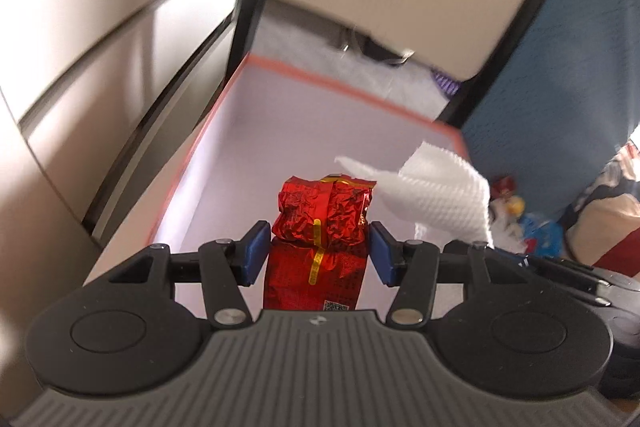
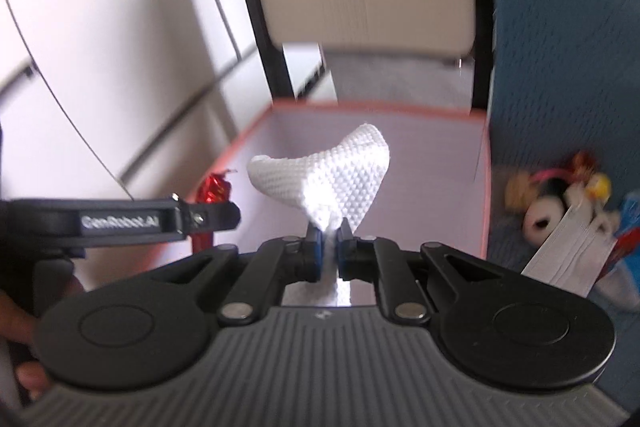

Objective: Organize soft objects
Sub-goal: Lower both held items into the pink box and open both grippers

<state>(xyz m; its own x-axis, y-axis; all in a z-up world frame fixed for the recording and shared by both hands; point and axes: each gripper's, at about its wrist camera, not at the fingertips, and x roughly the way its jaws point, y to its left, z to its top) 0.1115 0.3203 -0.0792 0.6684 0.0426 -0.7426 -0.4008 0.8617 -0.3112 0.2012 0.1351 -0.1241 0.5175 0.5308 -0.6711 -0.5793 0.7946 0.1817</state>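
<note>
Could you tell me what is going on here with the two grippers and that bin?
A person holds a gripper in each hand over a fabric bin with an orange rim. The left gripper carries a red foil packet; the right gripper is shut on a white textured paper towel. Neither has been dropped in yet. More soft items lie beside the bin.

a red foil packet [image 1: 320, 239] is held upright between the blue pads [image 1: 253, 253] of the left hand-held gripper [image 1: 318, 253] above an orange-rimmed fabric bin [image 1: 320, 77], a white cloth [image 1: 440, 199] just beside it.
</note>
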